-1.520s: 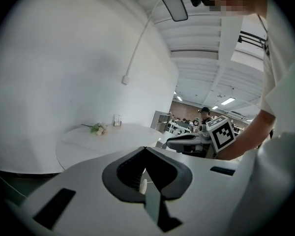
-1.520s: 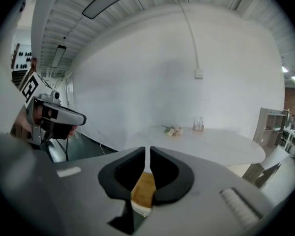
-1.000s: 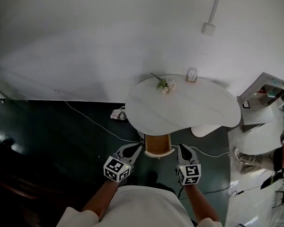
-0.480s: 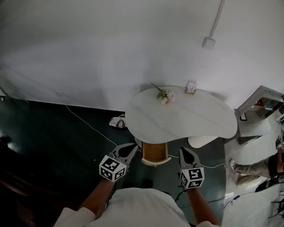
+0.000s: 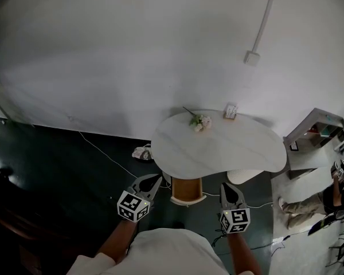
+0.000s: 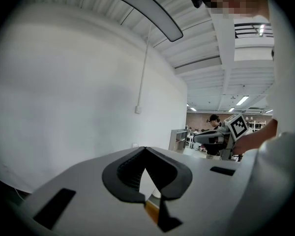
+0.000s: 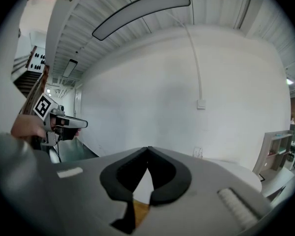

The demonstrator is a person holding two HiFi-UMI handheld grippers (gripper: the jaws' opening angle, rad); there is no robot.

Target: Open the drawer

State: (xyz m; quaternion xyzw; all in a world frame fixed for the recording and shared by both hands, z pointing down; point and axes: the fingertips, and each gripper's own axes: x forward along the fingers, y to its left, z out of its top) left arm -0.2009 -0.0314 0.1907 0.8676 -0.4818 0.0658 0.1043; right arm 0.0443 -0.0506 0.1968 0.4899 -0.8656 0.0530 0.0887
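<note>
Lower in the head view than a second earlier, the small rounded light-wood drawer unit [image 5: 187, 189] sat under the white kidney-shaped tabletop [image 5: 241, 153]. The left gripper [image 5: 153, 181] and right gripper [image 5: 227, 189] flanked it, jaws pressed together, holding nothing. A white flower sprig [image 5: 199, 121] lay on the tabletop, and a thin white cable [image 5: 109, 152] crossed the floor.

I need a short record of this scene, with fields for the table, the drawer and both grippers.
table: white, rounded, by the wall
on table: flowers, one small item
drawer: wooden, under the table's near edge
left gripper: shut, empty, apart from the drawer
right gripper: shut, empty, apart from the drawer
</note>
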